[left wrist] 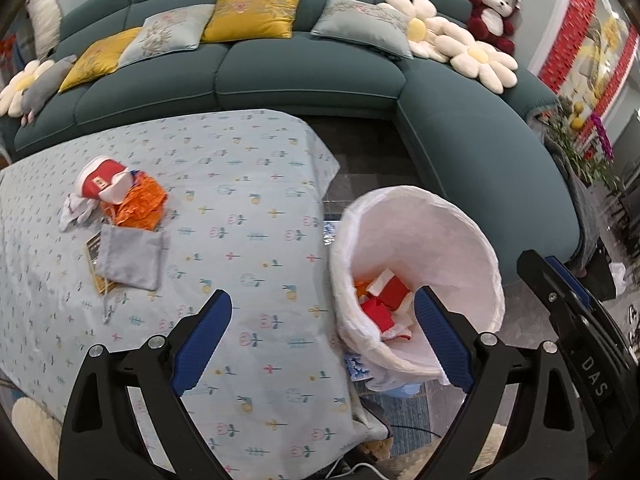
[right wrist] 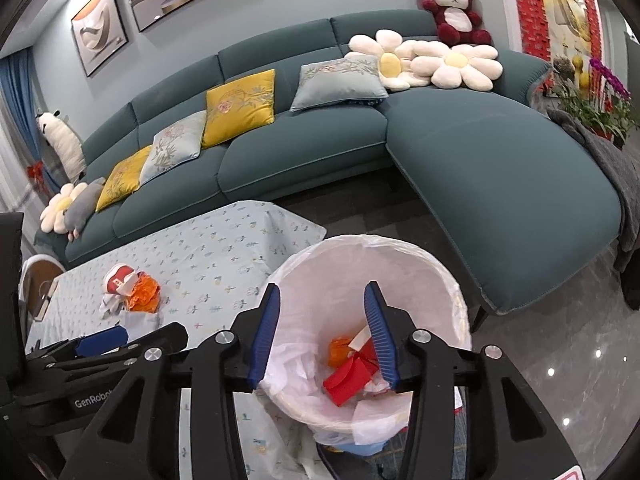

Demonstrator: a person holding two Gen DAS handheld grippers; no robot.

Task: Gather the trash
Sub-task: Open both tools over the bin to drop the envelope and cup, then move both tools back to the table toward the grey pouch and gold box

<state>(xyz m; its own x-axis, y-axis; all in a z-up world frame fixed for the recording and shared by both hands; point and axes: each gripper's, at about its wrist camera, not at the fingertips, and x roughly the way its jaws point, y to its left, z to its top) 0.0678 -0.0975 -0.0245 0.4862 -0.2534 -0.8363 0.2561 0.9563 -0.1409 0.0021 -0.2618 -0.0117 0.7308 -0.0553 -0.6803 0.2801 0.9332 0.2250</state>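
Right wrist view: right gripper directly over the bin, blue fingers spread wide, nothing between them. Inside the bin, on its white liner: red scraps, an orange scrap, white bits. Beside the bin on its left, the table under a flowered cloth, carrying more trash well away from the bin: red-and-white cup, orange wrapper touching it, crumpled tissue, grey pouch lying partly over a yellow-edged card. Left wrist view: left gripper straddling the table edge and the bin rim, fingers wide apart and empty, right pad over the bin's mouth. Behind the bin, a teal sofa.
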